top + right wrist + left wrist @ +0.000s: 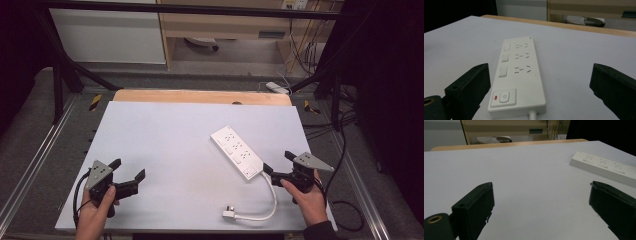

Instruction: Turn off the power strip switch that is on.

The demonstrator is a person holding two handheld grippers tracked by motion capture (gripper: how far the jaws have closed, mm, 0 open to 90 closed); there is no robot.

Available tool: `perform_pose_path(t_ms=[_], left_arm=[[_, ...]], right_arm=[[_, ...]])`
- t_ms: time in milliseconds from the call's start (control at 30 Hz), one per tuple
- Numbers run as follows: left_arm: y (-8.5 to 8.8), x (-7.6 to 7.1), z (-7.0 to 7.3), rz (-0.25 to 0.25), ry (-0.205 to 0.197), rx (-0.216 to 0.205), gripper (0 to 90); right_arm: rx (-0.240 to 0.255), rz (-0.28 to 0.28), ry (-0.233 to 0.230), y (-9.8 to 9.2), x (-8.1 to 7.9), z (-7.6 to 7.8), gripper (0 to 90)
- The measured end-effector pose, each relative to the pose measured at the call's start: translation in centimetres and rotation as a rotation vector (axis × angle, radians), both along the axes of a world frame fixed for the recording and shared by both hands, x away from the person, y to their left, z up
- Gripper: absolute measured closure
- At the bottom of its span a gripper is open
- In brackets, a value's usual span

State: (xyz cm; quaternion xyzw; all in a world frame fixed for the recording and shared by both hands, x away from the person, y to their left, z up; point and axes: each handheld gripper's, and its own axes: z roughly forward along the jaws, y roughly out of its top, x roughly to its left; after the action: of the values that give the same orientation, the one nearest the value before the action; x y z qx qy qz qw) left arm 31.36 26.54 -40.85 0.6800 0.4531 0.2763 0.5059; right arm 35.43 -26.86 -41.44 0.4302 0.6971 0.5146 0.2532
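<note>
Power strip (pixel 604 166): far end cut off by my left gripper view's right edge. Cable (pixel 532 115): leaves my right gripper view's bottom edge. Plug (pixel 229 212): prongs too small to make out.

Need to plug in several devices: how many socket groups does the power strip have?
3, in a row along the power strip: one nearest the power button, one in the middle, one at the far end.

White tabletop (pixel 165 150) on a wooden board (pixel 200 96), black metal frame (pixel 60 75) around it, grey floor (pixel 240 52), pale wooden cabinet (pixel 225 22) behind, white panel (pixel 107 35) at left, cables (pixel 302 55) by a white floor adapter (pixel 276 88), dark curtains (pixel 390 75) at the sides
</note>
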Motion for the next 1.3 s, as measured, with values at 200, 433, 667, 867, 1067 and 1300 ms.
perform_pose_path(t_ms=[200,433,667,867,1067,1300], left_arm=[[0.0,0.1,-0.1,0.005,0.012,0.005,4.3],[0.0,0.1,-0.1,0.003,0.014,0.003,4.3],[-0.1,0.1,-0.2,0.000,0.018,0.005,4.4],[-0.2,0.2,-0.3,-0.003,0.032,0.016,4.4],[-0.2,0.2,-0.3,-0.006,0.033,0.020,4.4],[-0.2,0.2,-0.3,-0.008,0.034,0.023,4.4]], right_arm=[[-0.006,0.013,0.003,0.7,0.1,0.5,2.3],[-0.016,0.041,0.008,1.9,0.7,1.2,2.9],[-0.021,0.062,0.030,3.0,2.1,1.7,3.6],[-0.044,0.074,0.041,4.1,3.3,2.2,3.9],[-0.057,0.089,0.038,5.4,4.5,3.1,7.2],[-0.082,0.093,0.042,6.7,5.9,4.0,12.6]])
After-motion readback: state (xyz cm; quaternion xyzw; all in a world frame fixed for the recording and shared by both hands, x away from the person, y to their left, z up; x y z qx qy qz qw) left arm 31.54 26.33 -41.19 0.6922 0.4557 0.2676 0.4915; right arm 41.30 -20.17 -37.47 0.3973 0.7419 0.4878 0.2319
